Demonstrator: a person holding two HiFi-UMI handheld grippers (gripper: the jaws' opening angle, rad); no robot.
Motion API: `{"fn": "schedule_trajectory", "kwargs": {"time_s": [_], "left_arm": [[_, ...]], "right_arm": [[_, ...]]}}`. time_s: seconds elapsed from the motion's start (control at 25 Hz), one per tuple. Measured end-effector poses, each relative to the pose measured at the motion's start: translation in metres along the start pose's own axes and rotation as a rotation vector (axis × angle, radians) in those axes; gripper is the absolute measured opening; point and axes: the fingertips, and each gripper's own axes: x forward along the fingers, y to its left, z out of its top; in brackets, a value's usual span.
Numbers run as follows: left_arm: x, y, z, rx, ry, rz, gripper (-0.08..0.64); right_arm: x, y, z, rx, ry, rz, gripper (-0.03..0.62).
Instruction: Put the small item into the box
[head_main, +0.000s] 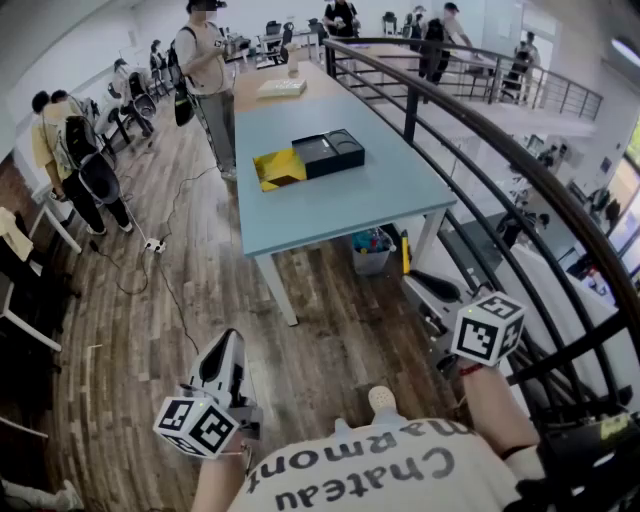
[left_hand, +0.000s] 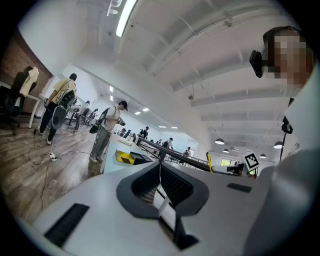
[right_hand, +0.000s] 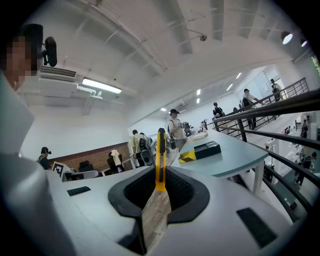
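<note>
A black open box (head_main: 328, 153) with a yellow part (head_main: 278, 170) beside it lies on the light blue table (head_main: 330, 205), far ahead of both grippers. In the right gripper view the box (right_hand: 207, 148) shows beyond the jaws. My right gripper (right_hand: 160, 172) is shut on a thin yellow item (right_hand: 160, 155) that sticks out past its jaws. In the head view this right gripper (head_main: 410, 280) hangs low at the right, short of the table. My left gripper (head_main: 228, 340) is held over the wooden floor, and its jaws (left_hand: 160, 167) are shut with nothing seen between them.
A dark metal railing (head_main: 480, 140) curves along the table's right side. A bin (head_main: 370, 250) stands under the table. Cables and a white power strip (head_main: 153, 244) lie on the floor at left. Several people stand around, one (head_main: 210, 60) by the table's far left corner.
</note>
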Motion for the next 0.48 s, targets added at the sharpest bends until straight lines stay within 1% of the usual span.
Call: {"fn": "schedule_trajectory", "kwargs": {"time_s": [0.24,0.4,0.48], "left_arm": [[-0.005,-0.004,0.015,0.008,-0.025,-0.02,0.008],[-0.005,0.0,0.015,0.013,-0.024,-0.027,0.008],[-0.003,0.003,0.014,0.03,-0.01,-0.032,0.008]], "right_arm": [[0.001,0.007,0.003,0.001,-0.004,-0.002,0.078],[0.009,0.009,0.001,-0.004,-0.003,0.001,0.078],[0.014,0.01,0.0,-0.012,0.001,0.001,0.078]]}}
